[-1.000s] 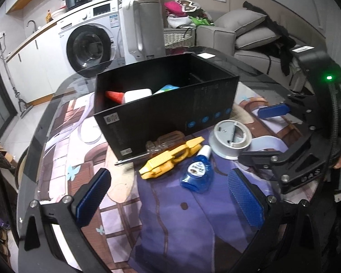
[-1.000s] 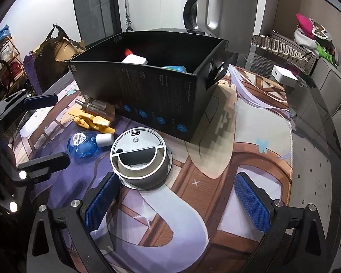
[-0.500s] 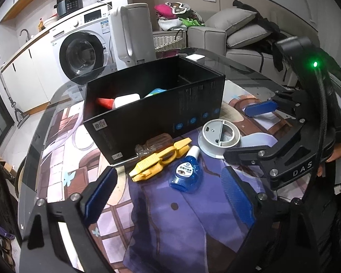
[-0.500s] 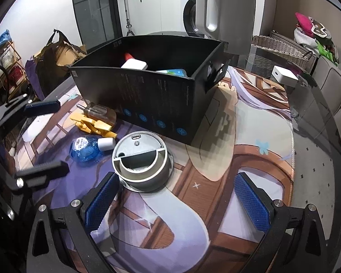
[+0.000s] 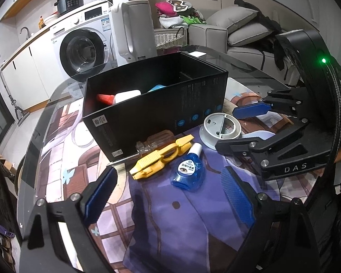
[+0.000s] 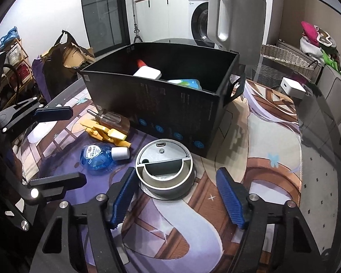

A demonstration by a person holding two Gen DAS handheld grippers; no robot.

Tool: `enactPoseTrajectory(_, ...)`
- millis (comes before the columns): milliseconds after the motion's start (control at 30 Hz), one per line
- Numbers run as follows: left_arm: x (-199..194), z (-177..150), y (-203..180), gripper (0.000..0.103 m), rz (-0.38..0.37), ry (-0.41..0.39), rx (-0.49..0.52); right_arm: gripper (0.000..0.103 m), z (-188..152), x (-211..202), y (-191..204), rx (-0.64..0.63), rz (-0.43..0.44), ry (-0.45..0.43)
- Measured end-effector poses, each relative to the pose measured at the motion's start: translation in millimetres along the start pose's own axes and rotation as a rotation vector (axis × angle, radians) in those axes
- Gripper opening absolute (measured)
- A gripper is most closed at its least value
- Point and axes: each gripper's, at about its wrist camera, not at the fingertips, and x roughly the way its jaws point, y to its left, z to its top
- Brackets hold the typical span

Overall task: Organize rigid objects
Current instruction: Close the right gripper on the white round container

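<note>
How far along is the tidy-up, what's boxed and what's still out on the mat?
Done: a white item and a blue pack lie in the black box. In hand: the right claw is closing around the grey round holder, not yet gripping. Left: blue bottle, yellow clip, screwdriver.

I see my right hand-held gripper (image 6: 177, 201) closing, its blue pads either side of the grey round device (image 6: 164, 168) but not yet touching it. That device sits just in front of the black box (image 6: 170, 111). Left of the device lie a blue bottle (image 6: 100, 157) and yellow clip (image 6: 106, 132).
</note>
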Motion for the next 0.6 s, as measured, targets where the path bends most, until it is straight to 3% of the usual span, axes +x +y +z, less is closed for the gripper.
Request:
enactPoseTrajectory(67, 0, 0, -1, 0.092, 0.004, 0.002, 0.003, 0.070, 1, 0, 2, -0.005, 0.002, 0.001)
enactPoseTrajectory(167, 0, 1, -1, 0.092, -0.001, 0.000, 0.002, 0.053, 2, -1, 4, -0.016, 0.015, -0.003)
enactPoseTrajectory(233, 0, 1, -2, 0.092, -0.004, -0.001, 0.005, 0.050, 2, -3, 5, -0.021, 0.015, -0.007)
enactPoseTrajectory(433, -2, 1, -5, 0.092, -0.024, -0.001, 0.020, 0.050, -4, -11, -1, -0.003, 0.023, -0.006)
enactPoseTrajectory(533, -4, 1, -7, 0.079, -0.037, 0.000, 0.030, 0.050, -3, -16, -6, 0.008, 0.021, -0.016)
enactPoseTrajectory(600, -3, 1, -8, 0.078, -0.041, 0.005, 0.032, 0.050, -3, -20, -8, 0.010, 0.021, -0.022)
